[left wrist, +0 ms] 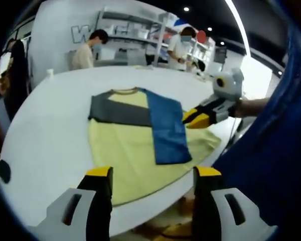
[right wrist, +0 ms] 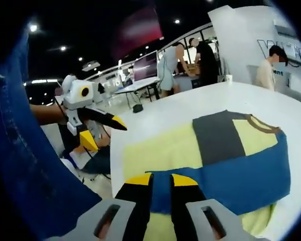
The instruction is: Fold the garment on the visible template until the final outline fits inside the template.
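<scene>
the t-shirt [left wrist: 140, 145] lies flat on the white table [left wrist: 45, 135], collar toward the far side in the left gripper view. its body is pale yellow; a grey sleeve [left wrist: 118, 111] is folded across the chest and a blue sleeve [left wrist: 165, 128] is folded down over it along the length of the shirt. the hem end reaches the near table edge. no template outline can be made out under the shirt.

left gripper [left wrist: 149, 175]: jaws wide apart, holding nothing, above the hem end of the shirt. in the right gripper view it appears off the table edge with its yellow-tipped jaws spread.

right gripper [right wrist: 160, 179]: jaws nearly closed with a narrow gap, positioned over the blue sleeve; whether cloth is pinched cannot be told. in the left gripper view its tips sit at the edge of the blue sleeve.

people [left wrist: 88, 50] stand beyond the table near shelving [left wrist: 135, 30].
</scene>
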